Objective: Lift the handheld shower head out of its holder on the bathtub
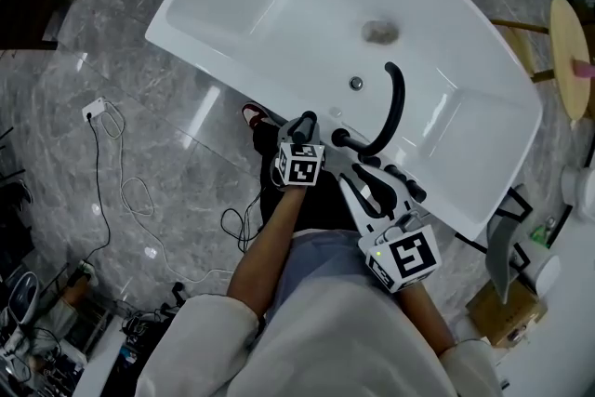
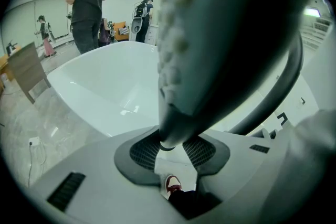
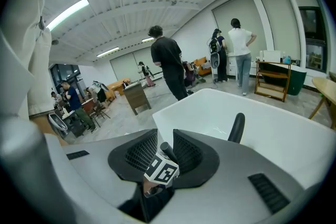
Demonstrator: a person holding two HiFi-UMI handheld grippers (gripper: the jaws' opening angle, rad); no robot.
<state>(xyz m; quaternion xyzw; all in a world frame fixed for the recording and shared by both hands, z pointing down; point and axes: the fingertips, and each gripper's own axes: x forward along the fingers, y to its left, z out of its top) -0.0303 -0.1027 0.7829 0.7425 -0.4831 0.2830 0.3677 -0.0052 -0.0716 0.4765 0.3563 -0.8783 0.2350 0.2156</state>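
The dark grey shower head (image 2: pixel 220 23) fills the left gripper view, its nozzle face turned left. Its narrow neck runs down between the pads (image 2: pixel 144 152) of my left gripper (image 2: pixel 171 150), which is shut on it. In the head view my left gripper (image 1: pixel 305 124) sits at the near rim of the white bathtub (image 1: pixel 232 5), covering the shower head and its holder. A black curved spout (image 1: pixel 395 102) rises just to its right. My right gripper (image 1: pixel 376 177) hangs a little nearer to me, open with nothing in its jaws, and points at the left gripper's marker cube (image 3: pixel 161 169).
A red and white shoe (image 1: pixel 253 114) stands on the marble floor under the tub rim. White cables (image 1: pixel 121 181) trail on the floor at the left. A round wooden table (image 1: pixel 569 56) is at the right. Several people (image 3: pixel 168 65) stand beyond the tub.
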